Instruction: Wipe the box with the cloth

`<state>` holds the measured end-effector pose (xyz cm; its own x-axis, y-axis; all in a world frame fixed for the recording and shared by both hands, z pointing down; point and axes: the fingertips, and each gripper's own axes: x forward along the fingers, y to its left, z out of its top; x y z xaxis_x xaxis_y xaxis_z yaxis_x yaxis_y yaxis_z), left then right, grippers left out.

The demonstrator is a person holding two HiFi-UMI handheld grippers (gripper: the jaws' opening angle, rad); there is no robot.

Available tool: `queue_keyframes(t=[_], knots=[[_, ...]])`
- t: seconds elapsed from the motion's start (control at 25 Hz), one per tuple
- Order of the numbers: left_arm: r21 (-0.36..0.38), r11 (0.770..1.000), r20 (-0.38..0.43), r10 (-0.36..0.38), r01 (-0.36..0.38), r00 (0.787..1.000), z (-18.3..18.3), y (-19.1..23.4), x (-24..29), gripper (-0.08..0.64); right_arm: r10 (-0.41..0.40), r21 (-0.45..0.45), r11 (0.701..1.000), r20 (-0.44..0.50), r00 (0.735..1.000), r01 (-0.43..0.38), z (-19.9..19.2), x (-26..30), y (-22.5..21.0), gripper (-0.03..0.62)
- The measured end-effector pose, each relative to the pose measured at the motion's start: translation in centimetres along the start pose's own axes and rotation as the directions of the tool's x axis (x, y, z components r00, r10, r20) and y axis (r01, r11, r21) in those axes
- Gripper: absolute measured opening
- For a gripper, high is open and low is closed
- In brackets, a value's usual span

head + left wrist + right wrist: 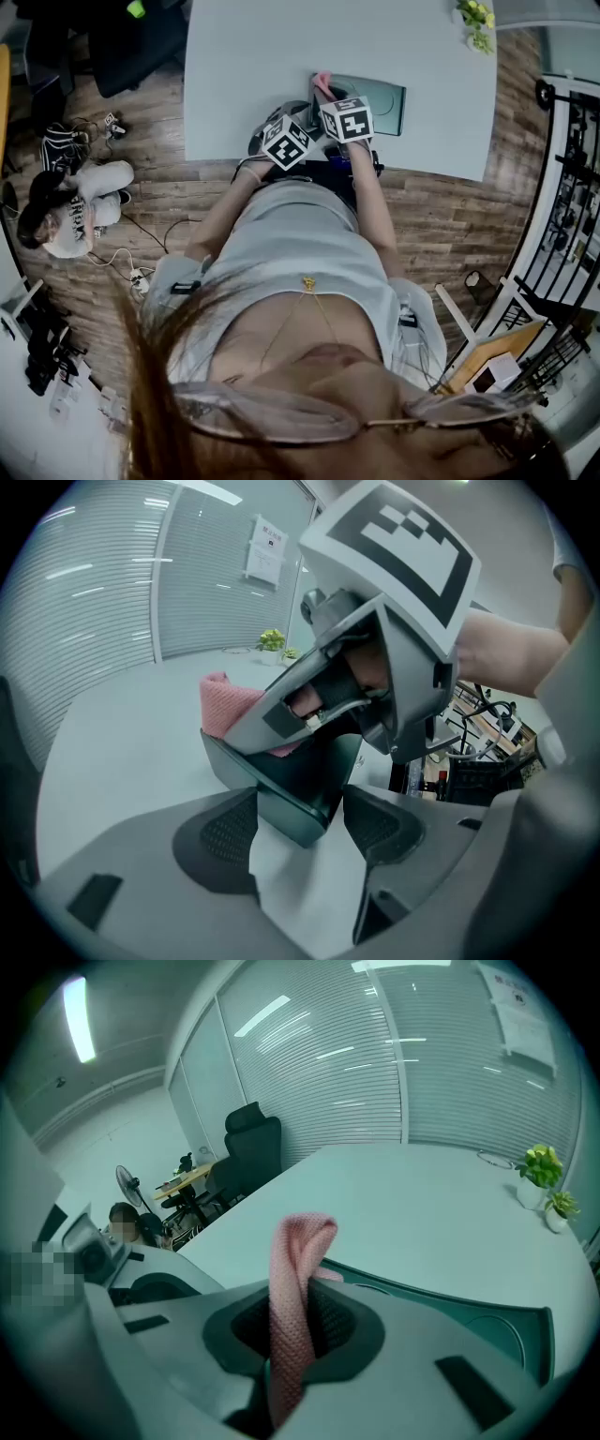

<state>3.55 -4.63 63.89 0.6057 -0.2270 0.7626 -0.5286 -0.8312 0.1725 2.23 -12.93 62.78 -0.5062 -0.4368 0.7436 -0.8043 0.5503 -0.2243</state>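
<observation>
Step in hand, as judged: the wipe itself, at or near first contact. Right gripper (295,1327) has its jaws clamped on the cloth (298,1279), a pink knitted strip folded into a loop that stands up above the pads. The loop's tip lies at the near rim of the box (450,1309).

Left gripper (300,841) has its jaws apart. One corner of the box sits between them, against the left pad, with a gap to the right pad.

The box lies near the front edge of the pale surface (244,56). It is dark green, smooth and hard-walled, shallow, with a rounded corner.

Next move, by judgement: steady the corner with the left jaws, then press the cloth flat and draw it along the rim. The smooth box may slide if unbraced.
</observation>
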Motion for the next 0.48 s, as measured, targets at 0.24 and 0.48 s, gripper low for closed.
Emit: queue_keyframes(t=[0.24,0.48], knots=[[0.000,1.000,0.005,0.005,-0.005,1.000,0.1,0.1,-0.1,0.285,-0.015,-0.022,1.000,0.015,1.000,0.015,0.2,0.0,0.1,0.038],[0.000,1.000,0.010,0.014,-0.014,1.000,0.0,0.1,-0.1,0.285,-0.056,0.016,0.998,0.097,0.994,0.055,0.4,-2.8,-1.8,0.040]])
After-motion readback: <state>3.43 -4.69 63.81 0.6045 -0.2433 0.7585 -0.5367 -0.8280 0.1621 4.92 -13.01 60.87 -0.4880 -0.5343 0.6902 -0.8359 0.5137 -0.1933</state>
